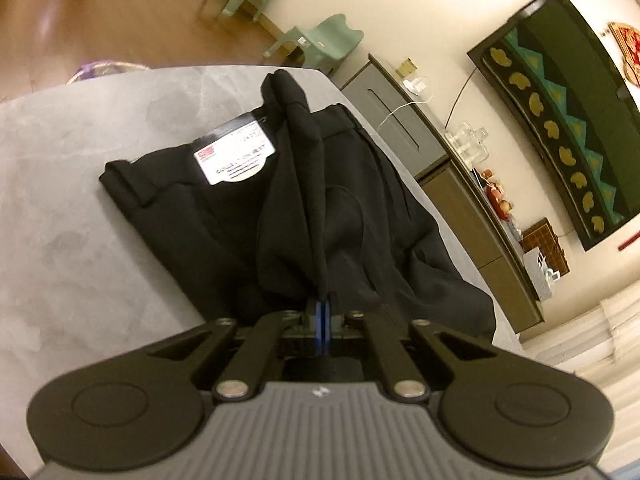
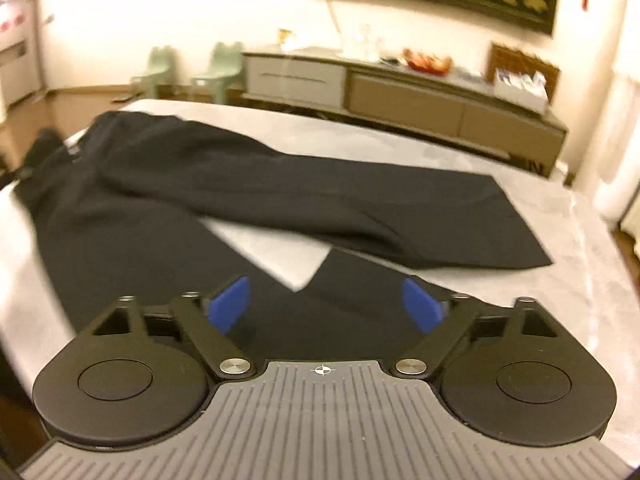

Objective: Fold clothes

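Observation:
A pair of black trousers [image 2: 280, 196] lies on a grey table [image 2: 500, 184], its two legs spread apart in a V. In the left wrist view the waistband end [image 1: 224, 208] shows, with a white label [image 1: 234, 158] inside. My left gripper [image 1: 323, 312] is shut on a fold of the black cloth and holds it lifted, so a ridge of cloth runs away from the blue pads. My right gripper [image 2: 326, 304] is open and empty, its blue pads [image 2: 230, 304] just above the near trouser leg.
The table's far edge [image 1: 360, 92] is rounded. A low sideboard [image 2: 400, 92] with small items stands along the wall behind it. Two green chairs [image 1: 320, 40] stand on the wooden floor. A dark framed picture [image 1: 560, 112] hangs on the wall.

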The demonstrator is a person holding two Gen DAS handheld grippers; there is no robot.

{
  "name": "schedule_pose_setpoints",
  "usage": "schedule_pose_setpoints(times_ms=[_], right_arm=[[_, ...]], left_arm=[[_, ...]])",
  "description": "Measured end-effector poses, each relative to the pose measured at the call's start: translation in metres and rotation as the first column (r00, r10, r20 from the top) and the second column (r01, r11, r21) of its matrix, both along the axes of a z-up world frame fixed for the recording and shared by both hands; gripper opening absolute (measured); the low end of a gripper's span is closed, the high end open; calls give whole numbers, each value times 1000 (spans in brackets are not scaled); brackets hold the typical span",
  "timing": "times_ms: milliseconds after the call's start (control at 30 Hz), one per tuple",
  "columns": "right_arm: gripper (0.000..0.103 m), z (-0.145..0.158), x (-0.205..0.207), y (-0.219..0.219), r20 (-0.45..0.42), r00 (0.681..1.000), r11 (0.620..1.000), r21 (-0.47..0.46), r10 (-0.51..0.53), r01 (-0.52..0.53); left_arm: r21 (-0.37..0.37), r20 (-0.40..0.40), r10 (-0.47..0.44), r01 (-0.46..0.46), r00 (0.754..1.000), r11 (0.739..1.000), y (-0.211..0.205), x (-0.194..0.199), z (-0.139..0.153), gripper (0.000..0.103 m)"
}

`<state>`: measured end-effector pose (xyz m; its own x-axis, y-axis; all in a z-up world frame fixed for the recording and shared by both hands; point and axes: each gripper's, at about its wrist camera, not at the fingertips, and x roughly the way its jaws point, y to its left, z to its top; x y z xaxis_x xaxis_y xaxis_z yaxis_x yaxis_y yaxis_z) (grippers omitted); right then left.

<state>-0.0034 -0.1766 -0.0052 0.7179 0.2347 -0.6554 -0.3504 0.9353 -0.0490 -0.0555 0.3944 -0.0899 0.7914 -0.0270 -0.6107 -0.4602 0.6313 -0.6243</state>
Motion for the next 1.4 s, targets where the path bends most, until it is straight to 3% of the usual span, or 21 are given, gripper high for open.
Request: schedule_pose_setpoints(times_ms=[67,167,233,267,333,367,467,633,767,833,933,1033,1133,1167,1233,1267,1300,1333,1400], right_arm=[[87,-31,43,13,-85,994,998,-2,-67,67],[69,-66,89,7,-212,962,983,13,-174,181],[61,-77,94,5,-212,957,979,0,-198,203],[53,-79,93,5,-198,960,979,-12,-200,202],[8,-80,92,4,-179,964,980,-39,-199,195],[0,-80,92,1,-171,964,978,-60,-205,198],[0,-70,92,-12,-103,965,969,-84,-240,232],[0,24,79,-47,131,945,954,41,-299,296],[0,96,20,-100,308,868,916,223,-390,333],[0,107,-19,-132,330,828,882,297,-454,365],[0,77,-58,-176,212,808,817,340,-549,466],[0,16,-60,-219,-44,778,713,369,-627,596],[11,-28,-73,-251,-187,667,554,422,-721,717],[11,-35,-77,-256,-200,640,520,430,-742,738],[12,-32,-79,-252,-154,630,527,420,-761,739],[14,-29,-77,-246,-119,643,554,406,-757,727],[24,-23,-73,-234,-69,680,612,376,-730,696],[43,-18,-67,-218,-25,721,673,340,-692,657],[64,-14,-47,-180,3,841,818,234,-541,526]], left_arm=[[5,3,-7,7,1000,1000,2,-2,0,2],[4,11,-17,17,1000,1000,6,-7,-1,2],[5,18,-24,24,1000,1000,9,-9,-1,2],[8,22,-26,26,999,1000,9,-9,1,2],[12,32,-33,33,999,999,9,-8,3,2],[15,37,-40,40,999,999,7,-6,5,2],[31,52,-51,49,997,998,3,-3,10,2],[46,84,-36,32,996,998,1,-5,16,2],[18,97,-24,22,995,1000,3,-13,19,2],[11,92,-23,22,995,1000,2,-16,20,2],[3,88,-34,34,996,999,3,-17,20,2],[-10,68,-62,62,996,998,2,-16,16,2],[-9,49,-88,88,995,996,-1,-17,12,2],[-6,48,-89,89,995,996,-1,-17,11,2],[-1,47,-92,92,995,996,1,-19,10,2],[2,47,-93,93,995,996,1,-20,10,2],[5,46,-94,94,994,996,2,-20,9,2],[8,45,-96,95,994,995,3,-21,9,2],[13,63,-98,98,993,995,3,-23,10,2]])
